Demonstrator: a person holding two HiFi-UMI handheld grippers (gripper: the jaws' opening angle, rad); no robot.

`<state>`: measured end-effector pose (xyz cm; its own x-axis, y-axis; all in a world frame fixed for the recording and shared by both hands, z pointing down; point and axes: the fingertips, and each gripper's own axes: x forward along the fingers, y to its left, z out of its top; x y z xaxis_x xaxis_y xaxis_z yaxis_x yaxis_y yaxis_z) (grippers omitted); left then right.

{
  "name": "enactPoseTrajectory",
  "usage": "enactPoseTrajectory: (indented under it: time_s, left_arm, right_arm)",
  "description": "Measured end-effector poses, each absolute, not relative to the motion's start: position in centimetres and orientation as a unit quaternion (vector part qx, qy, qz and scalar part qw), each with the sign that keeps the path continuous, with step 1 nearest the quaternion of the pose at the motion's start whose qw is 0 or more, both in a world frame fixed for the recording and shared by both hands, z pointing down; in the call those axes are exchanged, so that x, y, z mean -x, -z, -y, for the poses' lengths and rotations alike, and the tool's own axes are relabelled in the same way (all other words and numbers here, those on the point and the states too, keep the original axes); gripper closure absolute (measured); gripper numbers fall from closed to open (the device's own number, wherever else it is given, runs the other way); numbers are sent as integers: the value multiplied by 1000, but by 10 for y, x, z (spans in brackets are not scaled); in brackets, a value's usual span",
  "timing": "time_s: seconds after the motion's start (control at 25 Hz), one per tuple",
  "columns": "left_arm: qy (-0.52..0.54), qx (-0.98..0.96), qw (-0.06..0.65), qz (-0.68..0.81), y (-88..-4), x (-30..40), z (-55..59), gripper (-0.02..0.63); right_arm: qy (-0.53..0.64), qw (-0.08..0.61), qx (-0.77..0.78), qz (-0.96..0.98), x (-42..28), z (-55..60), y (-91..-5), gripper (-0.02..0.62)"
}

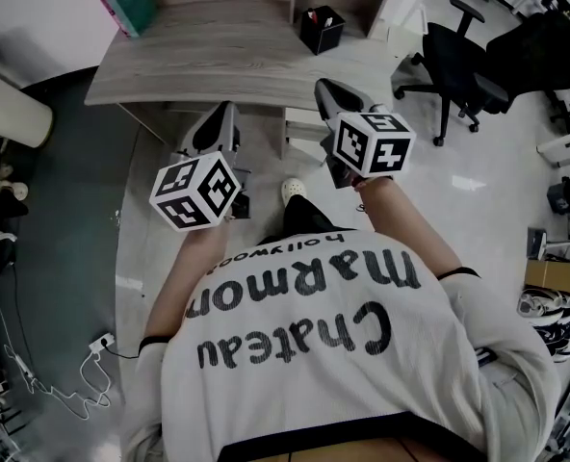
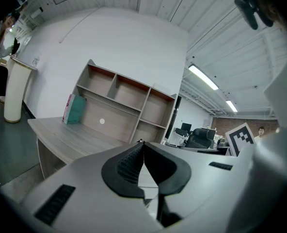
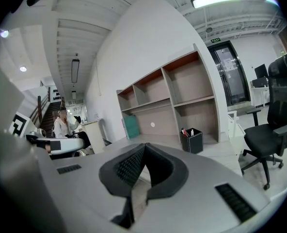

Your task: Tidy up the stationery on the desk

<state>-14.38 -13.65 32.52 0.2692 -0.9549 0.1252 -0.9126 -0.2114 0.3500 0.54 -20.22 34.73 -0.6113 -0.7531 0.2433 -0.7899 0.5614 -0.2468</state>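
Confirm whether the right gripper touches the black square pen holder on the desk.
Apart. Head view: bare grey wooden desk lies between the right gripper and the black square pen holder.

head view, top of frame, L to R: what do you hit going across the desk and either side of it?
white cylindrical bin → teal box on the desk → black pen holder on the desk → black office chair

On the desk [image 1: 218, 56], a pen holder [image 1: 322, 29] stands right, a book [image 1: 129, 3] left; a chair [image 1: 458, 61] farther right.
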Motion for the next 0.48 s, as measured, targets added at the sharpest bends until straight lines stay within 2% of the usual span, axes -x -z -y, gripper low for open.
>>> enactPoseTrajectory:
  time_s: [0.48]
  left_arm:
    - [61,-773,182,605,-325,152,132,589]
  right_arm:
    - [-165,62,-438,881,-2,197,-349,584]
